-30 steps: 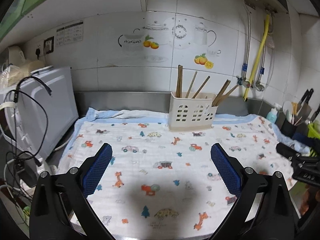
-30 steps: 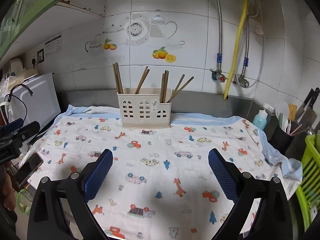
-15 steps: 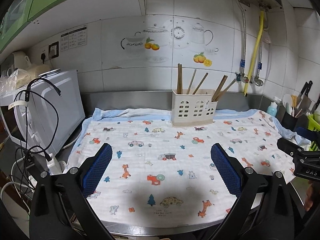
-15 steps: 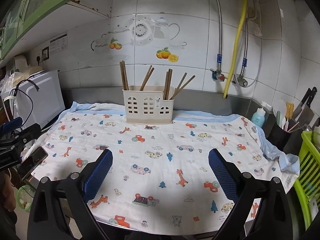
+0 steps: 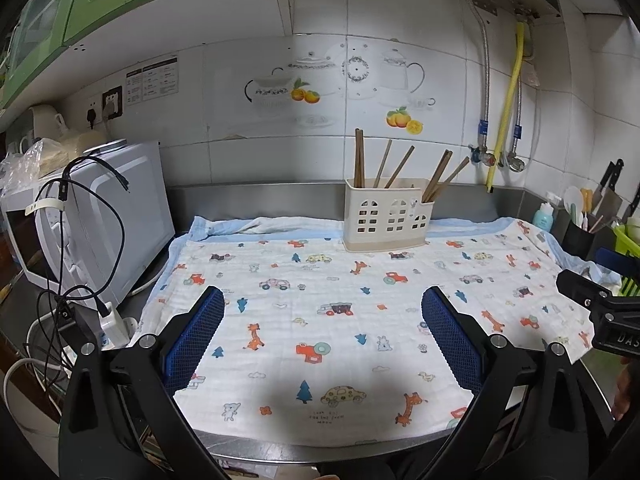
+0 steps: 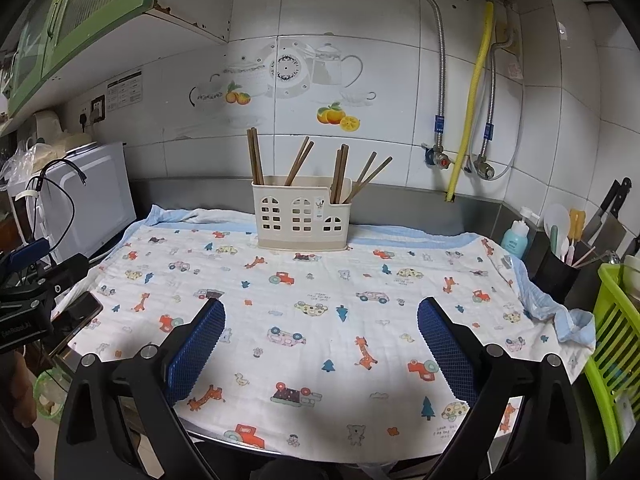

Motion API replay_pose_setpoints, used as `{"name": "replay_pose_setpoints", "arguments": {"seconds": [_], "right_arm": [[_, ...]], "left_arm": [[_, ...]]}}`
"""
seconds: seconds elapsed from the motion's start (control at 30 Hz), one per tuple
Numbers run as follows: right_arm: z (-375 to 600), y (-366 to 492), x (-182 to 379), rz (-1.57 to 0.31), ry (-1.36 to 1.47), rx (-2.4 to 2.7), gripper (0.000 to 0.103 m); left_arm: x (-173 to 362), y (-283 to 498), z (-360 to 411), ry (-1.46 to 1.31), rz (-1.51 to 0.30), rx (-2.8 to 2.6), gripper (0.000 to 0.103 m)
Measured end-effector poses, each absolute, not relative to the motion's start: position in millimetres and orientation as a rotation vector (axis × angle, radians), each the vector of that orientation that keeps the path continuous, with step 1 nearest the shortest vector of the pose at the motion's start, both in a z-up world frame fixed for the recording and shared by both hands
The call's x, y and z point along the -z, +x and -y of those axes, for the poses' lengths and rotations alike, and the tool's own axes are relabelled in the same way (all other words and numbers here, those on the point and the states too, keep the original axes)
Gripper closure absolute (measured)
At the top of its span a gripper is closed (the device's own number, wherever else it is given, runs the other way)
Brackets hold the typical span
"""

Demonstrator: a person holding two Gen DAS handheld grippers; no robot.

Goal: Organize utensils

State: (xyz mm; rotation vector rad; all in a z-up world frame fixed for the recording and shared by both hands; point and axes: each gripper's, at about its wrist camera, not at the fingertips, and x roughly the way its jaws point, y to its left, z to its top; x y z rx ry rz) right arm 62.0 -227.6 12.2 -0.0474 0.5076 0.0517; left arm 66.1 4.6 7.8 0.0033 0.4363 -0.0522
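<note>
A cream plastic utensil holder stands at the back of the counter on a patterned cloth. Several brown wooden chopsticks stick up out of it, leaning in different directions. My left gripper is open over the cloth's near part, with nothing between its blue pads. My right gripper is open too, well short of the holder and empty. Each gripper shows at the edge of the other's view: the right gripper, the left gripper.
A white microwave with dangling black cables stands at the left. At the right are a black utensil pot with spatulas and knives, a teal bottle and a green basket. Pipes and a yellow hose run down the tiled wall.
Both grippers have drawn back and risen from the counter, so the holder looks smaller and the cloth's front edge now shows. Both stay open and empty.
</note>
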Motion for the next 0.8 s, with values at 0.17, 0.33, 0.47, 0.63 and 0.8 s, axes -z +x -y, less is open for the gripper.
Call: {"name": "replay_pose_setpoints", "arguments": {"seconds": [0.17,0.33,0.47,0.63,0.8], "right_arm": [[226.5,58.7,-13.3,-0.5,-0.046,-0.058,0.009],[225.6,56.1,-13.4,-0.496,-0.044,-0.066,0.009],[226.2,54.2,-11.5,-0.499,-0.035,-0.068,0.009],[228.3,52.9,-9.9,-0.503,-0.027,-0.068,0.009],[228.6,52.4,-9.9,-0.501,-0.029,-0.067,0.009]], "left_arm": [[-10.9,60.6,-1.1,0.013,-0.42,0.059,0.005],[-12.0,57.3,1.7,0.014,-0.416,0.063,0.005],[-11.9,54.4,3.9,0.024,-0.412,0.059,0.005],[-11.7,52.0,3.9,0.019,-0.408,0.054,0.005],[-11.7,51.0,3.7,0.016,-0.408,0.055,0.005]]}}
